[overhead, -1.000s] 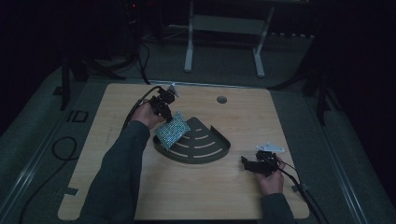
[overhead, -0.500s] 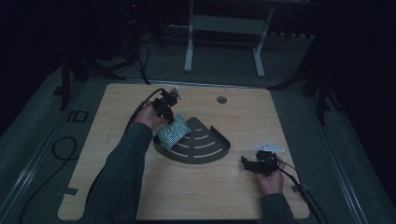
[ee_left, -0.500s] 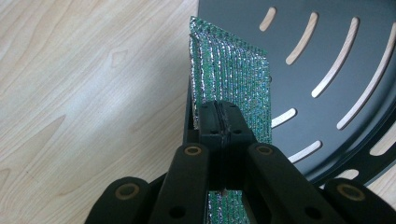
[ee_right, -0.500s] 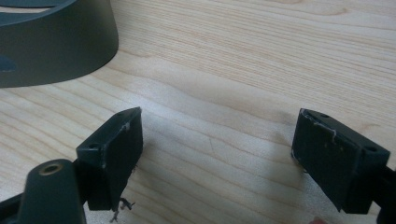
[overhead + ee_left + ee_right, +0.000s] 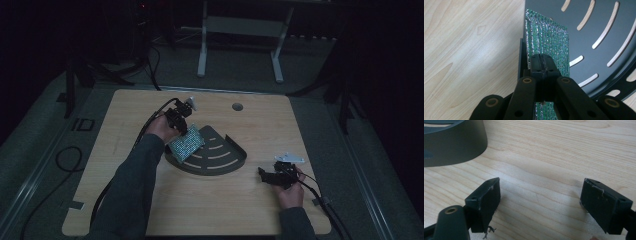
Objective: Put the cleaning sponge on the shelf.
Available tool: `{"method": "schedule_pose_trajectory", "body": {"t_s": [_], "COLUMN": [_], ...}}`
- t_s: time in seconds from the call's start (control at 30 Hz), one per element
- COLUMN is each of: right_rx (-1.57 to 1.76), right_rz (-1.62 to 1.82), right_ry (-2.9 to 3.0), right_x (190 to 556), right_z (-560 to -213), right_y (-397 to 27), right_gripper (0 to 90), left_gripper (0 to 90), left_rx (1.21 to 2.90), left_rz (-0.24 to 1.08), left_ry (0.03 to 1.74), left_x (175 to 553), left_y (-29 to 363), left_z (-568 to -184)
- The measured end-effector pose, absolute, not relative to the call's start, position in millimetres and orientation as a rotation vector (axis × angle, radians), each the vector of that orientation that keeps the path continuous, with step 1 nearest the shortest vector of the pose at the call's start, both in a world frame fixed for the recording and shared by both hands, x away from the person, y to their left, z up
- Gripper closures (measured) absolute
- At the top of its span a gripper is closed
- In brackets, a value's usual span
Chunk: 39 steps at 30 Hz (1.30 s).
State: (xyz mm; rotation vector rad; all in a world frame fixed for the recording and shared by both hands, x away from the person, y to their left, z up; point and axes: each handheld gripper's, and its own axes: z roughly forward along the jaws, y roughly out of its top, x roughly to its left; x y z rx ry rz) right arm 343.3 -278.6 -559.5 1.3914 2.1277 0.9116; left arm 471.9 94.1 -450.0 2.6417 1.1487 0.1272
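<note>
From the high view, the left gripper (image 5: 184, 126) holds a green, glittery sponge (image 5: 186, 143) by its upper end, so the pad hangs tilted below the fingers, its long axis slanting down toward the person over the straight edge of a dark fan-shaped tray (image 5: 220, 162); the right gripper (image 5: 264, 174) rests low on the wooden table (image 5: 310, 125), well apart from the tray. The left gripper view adds texture: clenched fingertips (image 5: 541, 65) pinch the sponge (image 5: 551, 40), whose ribbed metallic weave runs away from them beside the tray's (image 5: 596, 27) curved slots. In the right gripper view, the fingers (image 5: 486, 197) stand released, bare wood grain between them, with the tray's smooth curved wall (image 5: 456, 142) beyond.
</note>
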Motion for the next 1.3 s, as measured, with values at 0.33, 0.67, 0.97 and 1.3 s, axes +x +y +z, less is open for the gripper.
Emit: {"method": "schedule_pose_trajectory", "body": {"t_s": [0.33,0.67,0.97,1.3], "right_rx": [1.390,1.390,1.389,1.390], "right_rz": [0.912,0.912,0.912,0.912], "right_ry": [2.128,2.128,2.128,2.128], "right_x": [343,343,343,343], "right_z": [-559,-559,-559,-559], "right_y": [-279,-279,-279,-279], "right_gripper": [16.1,16.1,16.0,16.1], "left_gripper": [89.9,89.7,89.4,90.0], "left_rx": [2.670,2.684,2.705,2.732], "left_rz": [0.132,0.132,0.153,0.177], "left_ry": [1.133,1.136,1.146,1.170], "left_x": [469,467,468,471], "left_y": [92,94,93,95], "left_z": [-453,-456,-460,-466]}}
